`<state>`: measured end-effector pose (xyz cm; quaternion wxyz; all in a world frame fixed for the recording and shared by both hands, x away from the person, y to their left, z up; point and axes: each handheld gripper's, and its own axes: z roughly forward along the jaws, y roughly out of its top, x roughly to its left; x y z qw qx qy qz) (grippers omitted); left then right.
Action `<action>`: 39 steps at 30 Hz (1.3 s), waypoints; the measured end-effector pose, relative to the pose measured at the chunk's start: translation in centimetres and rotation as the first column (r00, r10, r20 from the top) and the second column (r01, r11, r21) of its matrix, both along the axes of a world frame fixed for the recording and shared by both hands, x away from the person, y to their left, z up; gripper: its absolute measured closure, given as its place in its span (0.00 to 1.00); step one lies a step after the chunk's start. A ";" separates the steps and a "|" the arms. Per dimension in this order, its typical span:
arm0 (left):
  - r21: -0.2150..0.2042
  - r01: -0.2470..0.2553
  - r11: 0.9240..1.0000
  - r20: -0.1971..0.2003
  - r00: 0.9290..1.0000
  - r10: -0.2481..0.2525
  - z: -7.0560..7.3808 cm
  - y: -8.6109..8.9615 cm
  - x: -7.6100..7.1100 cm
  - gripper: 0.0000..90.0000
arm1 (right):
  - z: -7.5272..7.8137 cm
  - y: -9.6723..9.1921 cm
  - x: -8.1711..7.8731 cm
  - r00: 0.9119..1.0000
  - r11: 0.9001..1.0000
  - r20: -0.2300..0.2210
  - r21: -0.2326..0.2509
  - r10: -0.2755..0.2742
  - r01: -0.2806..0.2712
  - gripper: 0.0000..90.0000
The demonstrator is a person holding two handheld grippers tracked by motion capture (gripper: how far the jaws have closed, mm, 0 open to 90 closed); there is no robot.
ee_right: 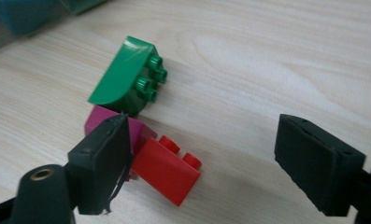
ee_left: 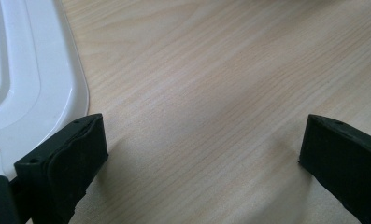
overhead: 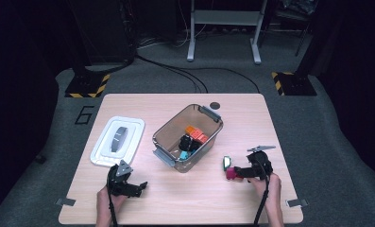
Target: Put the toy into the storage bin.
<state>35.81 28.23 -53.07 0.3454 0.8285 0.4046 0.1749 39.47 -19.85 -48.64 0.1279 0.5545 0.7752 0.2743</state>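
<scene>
Right black two-jaw gripper [ee_right: 199, 163] low over pale wooden table [overhead: 204, 198], jaws apart, nothing pinched; red studded plastic brick [ee_right: 167, 170] just inside near jaw, touching magenta brick [ee_right: 103, 123] and green round-topped brick [ee_right: 127, 77] beyond, off centre toward that jaw. Left gripper [ee_left: 199, 154] wide apart near white lid [ee_left: 29, 79], farther off; clear bin [overhead: 190, 137] between
</scene>
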 end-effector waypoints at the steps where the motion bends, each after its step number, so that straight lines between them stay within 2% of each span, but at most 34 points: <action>1: 0.003 0.002 1.000 0.001 1.000 -0.002 0.0 0.0 0.0 0.01 | 0.0 0.0 0.0 1.000 1.000 0.000 0.000 0.000 0.000 0.23; 7: 0.000 0.000 1.000 -0.001 1.000 0.000 0.0 0.0 0.0 0.01 | 0.0 -0.7 -0.5 0.999 0.999 0.008 -0.018 -0.036 0.036 0.31; 9: 0.000 -0.001 1.000 0.000 1.000 0.001 0.0 0.0 0.0 0.01 | 0.1 -0.9 -0.8 0.999 0.999 0.007 -0.021 -0.038 0.038 0.36; 10: 0.000 0.000 1.000 0.002 1.000 0.000 0.0 0.0 0.0 0.01 | 0.0 -1.1 -1.0 0.999 0.999 0.018 -0.038 -0.032 0.033 0.44; 11: 0.000 0.000 1.000 0.002 1.000 0.000 0.0 0.0 0.0 0.01 | 0.0 -1.1 -1.0 0.999 0.999 0.018 -0.038 -0.032 0.033 0.44; 12: 0.000 -0.003 1.000 0.001 1.000 0.003 0.0 0.0 0.0 0.01 | -0.1 -1.1 -1.0 1.000 0.998 0.022 -0.052 -0.016 0.018 0.48; 14: 0.000 -0.003 1.000 0.001 1.000 0.003 0.0 0.0 0.0 0.01 | -0.1 -1.0 -1.2 0.999 0.998 0.017 -0.053 -0.027 0.028 0.50; 15: -0.003 -0.005 1.000 0.006 1.000 0.005 -0.1 0.0 0.0 0.01 | -0.2 -1.0 -1.1 1.000 0.998 0.030 -0.068 -0.007 0.009 0.51; 17: -0.003 -0.004 1.000 0.003 1.000 0.004 0.0 0.0 0.0 0.01 | -0.3 -0.8 -1.1 1.000 0.996 0.029 -0.084 0.003 -0.001 0.55; 18: -0.001 -0.001 1.000 0.000 1.000 0.001 0.0 0.0 0.0 0.01 | -0.3 -0.6 -1.0 0.999 0.993 0.027 -0.117 0.021 -0.017 0.58; 21: -0.001 -0.005 1.000 0.001 1.000 0.005 0.0 0.0 0.0 0.01 | -0.3 -0.3 -0.8 0.999 0.991 0.022 -0.128 0.041 -0.038 0.62; 22: -0.001 -0.001 1.000 0.000 1.000 0.001 0.0 0.0 0.0 0.01 | -0.3 -0.2 -0.8 0.999 0.990 0.018 -0.134 0.033 -0.030 0.63; 29: 0.002 0.001 1.000 0.000 1.000 -0.001 0.0 0.0 0.0 0.01 | -0.2 -0.3 -0.7 1.000 0.992 0.020 -0.127 0.020 -0.017 0.64; 39: -0.001 -0.001 1.000 -0.001 1.000 0.001 0.0 0.0 0.0 0.01 | 1.0 -0.3 -0.5 0.997 0.995 0.069 -0.097 0.026 -0.019 0.64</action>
